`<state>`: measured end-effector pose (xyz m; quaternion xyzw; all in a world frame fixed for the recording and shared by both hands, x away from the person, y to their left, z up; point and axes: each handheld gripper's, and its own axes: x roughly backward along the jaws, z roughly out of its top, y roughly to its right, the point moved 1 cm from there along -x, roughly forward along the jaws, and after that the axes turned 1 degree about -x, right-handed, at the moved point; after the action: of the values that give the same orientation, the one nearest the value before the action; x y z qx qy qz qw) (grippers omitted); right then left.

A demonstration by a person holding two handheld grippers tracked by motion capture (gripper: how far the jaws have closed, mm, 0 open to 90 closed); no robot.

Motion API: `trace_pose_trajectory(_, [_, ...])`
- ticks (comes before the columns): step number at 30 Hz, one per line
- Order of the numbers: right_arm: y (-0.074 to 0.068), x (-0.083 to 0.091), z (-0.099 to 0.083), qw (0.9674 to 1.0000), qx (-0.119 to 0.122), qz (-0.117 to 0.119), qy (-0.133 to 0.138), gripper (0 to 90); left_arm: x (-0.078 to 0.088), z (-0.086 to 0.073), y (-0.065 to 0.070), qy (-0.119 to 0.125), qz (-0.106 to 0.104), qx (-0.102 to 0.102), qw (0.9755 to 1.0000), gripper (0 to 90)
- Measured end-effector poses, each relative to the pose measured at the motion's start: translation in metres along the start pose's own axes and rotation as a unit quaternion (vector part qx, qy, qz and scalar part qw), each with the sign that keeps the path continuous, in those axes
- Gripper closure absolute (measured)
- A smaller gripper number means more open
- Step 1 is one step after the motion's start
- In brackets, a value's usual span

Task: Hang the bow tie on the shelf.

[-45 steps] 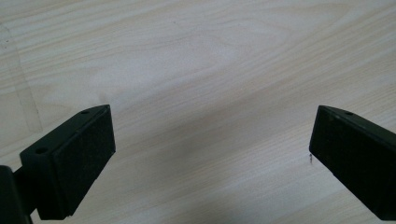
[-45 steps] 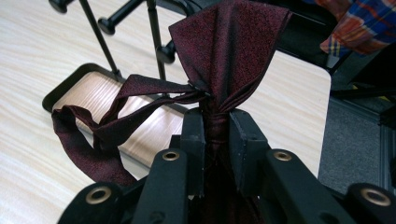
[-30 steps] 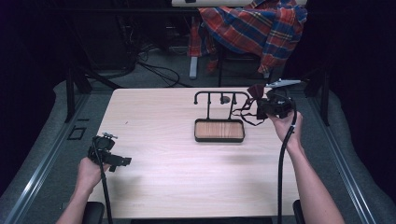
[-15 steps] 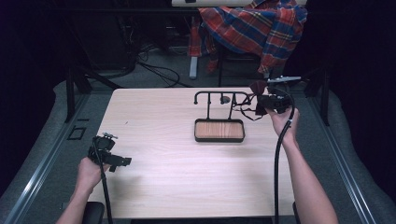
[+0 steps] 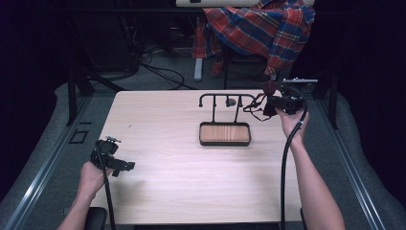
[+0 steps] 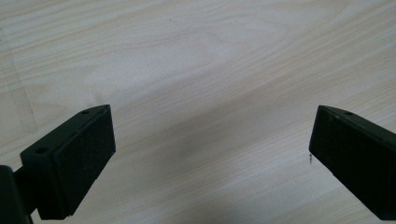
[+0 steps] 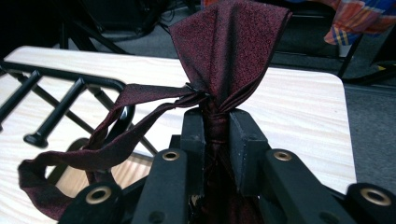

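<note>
While clamped in right hand-held gripper (image 7: pixel 215 135), bow tie (image 7: pixel 229 51) overhangs rack (image 5: pixel 225 99).

A dark red bow tie (image 7: pixel 229 51) of shiny cloth; its middle is pinched tight, so the bow sticks up in folds; its thin strap (image 7: pixel 102 140) hangs in a loop toward the black rack (image 7: pixel 60 88); it is up in the air by the table's far right corner.
</note>
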<state>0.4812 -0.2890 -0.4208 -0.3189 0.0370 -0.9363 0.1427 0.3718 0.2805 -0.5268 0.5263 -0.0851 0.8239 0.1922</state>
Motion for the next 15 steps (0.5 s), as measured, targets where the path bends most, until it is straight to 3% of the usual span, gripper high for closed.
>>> trace_pose_trajectory(6, [-0.0019,0.0013,0.0036,0.9999,-0.001,0.005,0.010,77.1,0.0000,-0.0001,0.0002,-0.001,0.000,0.000,1.0000,0.4])
trace_pose_trajectory(15, [0.0048,-0.0078,-0.0007,0.9998,-0.008,-0.016,0.005,77.0,0.0003,-0.0001,0.0000,-0.002,-0.002,-0.001,1.0000,0.4])
